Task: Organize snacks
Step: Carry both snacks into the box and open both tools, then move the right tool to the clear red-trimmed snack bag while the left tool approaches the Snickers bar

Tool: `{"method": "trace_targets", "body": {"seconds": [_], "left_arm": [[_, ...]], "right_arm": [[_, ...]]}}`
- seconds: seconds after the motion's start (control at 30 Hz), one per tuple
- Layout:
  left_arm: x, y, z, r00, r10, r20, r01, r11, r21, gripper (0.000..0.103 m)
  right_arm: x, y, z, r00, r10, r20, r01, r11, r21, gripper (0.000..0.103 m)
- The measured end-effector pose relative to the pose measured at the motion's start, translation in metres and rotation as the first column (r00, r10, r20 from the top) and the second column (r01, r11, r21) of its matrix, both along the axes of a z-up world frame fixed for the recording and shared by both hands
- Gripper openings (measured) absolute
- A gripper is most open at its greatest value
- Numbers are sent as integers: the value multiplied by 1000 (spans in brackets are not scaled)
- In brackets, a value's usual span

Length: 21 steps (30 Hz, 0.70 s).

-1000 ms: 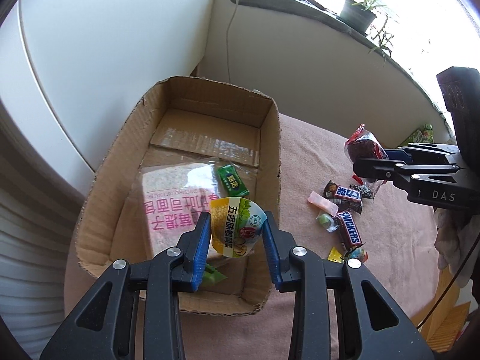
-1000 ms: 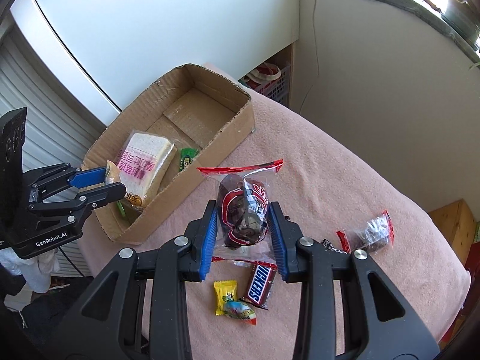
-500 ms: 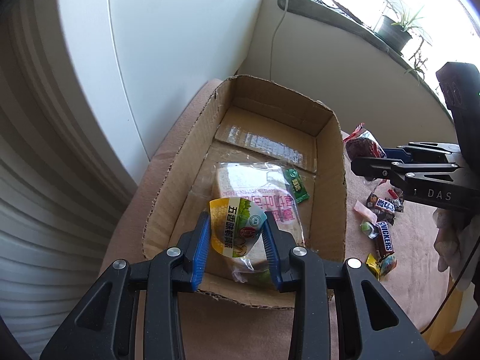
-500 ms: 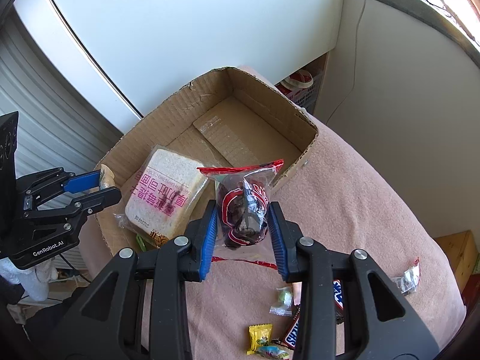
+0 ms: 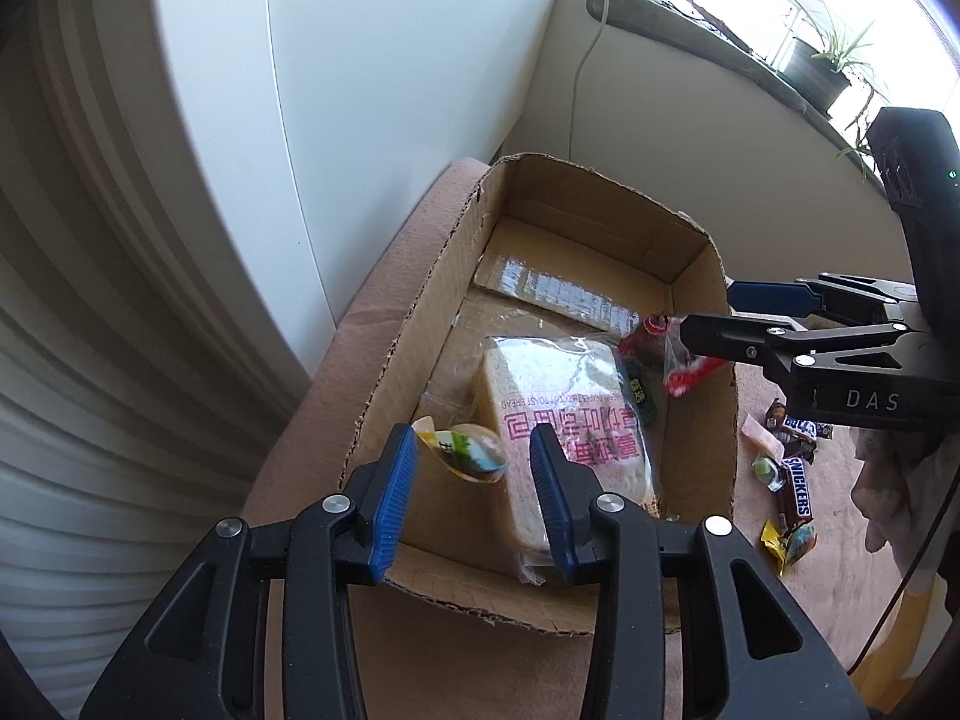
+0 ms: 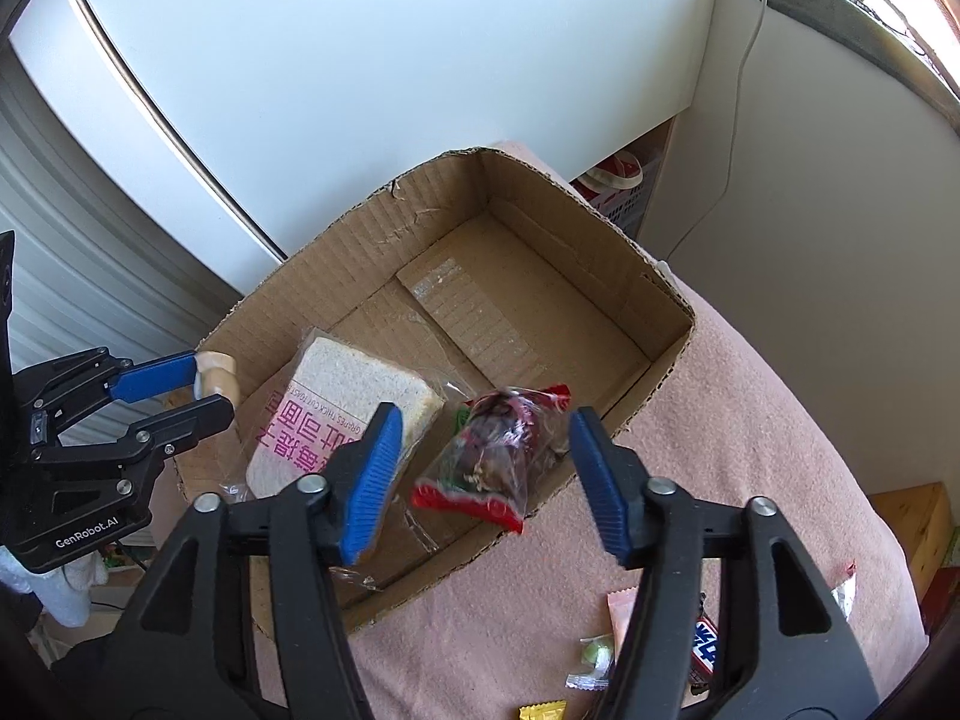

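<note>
An open cardboard box (image 5: 705,276) (image 6: 420,210) stands on a pink cloth and holds a bag of sliced bread (image 5: 558,396) (image 6: 336,408). My left gripper (image 5: 471,474) is open over the box's near left corner; a yellow-green snack cup (image 5: 468,450) is loose between its fingers, tilted and blurred. My right gripper (image 6: 480,474) is open over the box's right wall; a clear red-edged bag of dark snacks (image 6: 498,456) (image 5: 666,348) is loose between its fingers, blurred. A small green packet (image 5: 639,390) lies beside the bread.
Loose candies and Snickers bars (image 5: 795,492) (image 6: 705,648) lie on the pink cloth (image 6: 750,420) right of the box. A white wall panel and a ribbed shutter stand left of the box. A windowsill with a potted plant (image 5: 822,69) runs behind.
Both grippers have opened and let go: the cup has slipped from the left fingers, the red-edged bag from the right. Both have moved in over the box.
</note>
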<state>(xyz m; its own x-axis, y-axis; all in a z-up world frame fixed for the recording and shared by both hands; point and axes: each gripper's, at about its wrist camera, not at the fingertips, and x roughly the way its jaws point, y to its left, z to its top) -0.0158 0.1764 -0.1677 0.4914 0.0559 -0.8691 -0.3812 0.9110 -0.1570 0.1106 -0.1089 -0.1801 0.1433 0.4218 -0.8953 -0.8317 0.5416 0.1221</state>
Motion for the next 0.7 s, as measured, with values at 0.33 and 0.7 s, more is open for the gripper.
{"method": "trace_targets", "body": {"seconds": [0.33, 0.7], "left_arm": [[1, -5, 8, 999, -34, 16, 34, 999, 9, 46], [3, -23, 17, 997, -67, 32, 66, 997, 29, 46]], "right_arm": [[0, -8, 8, 999, -30, 21, 29, 999, 40, 70], [0, -32, 16, 997, -65, 30, 63, 997, 48, 70]]}}
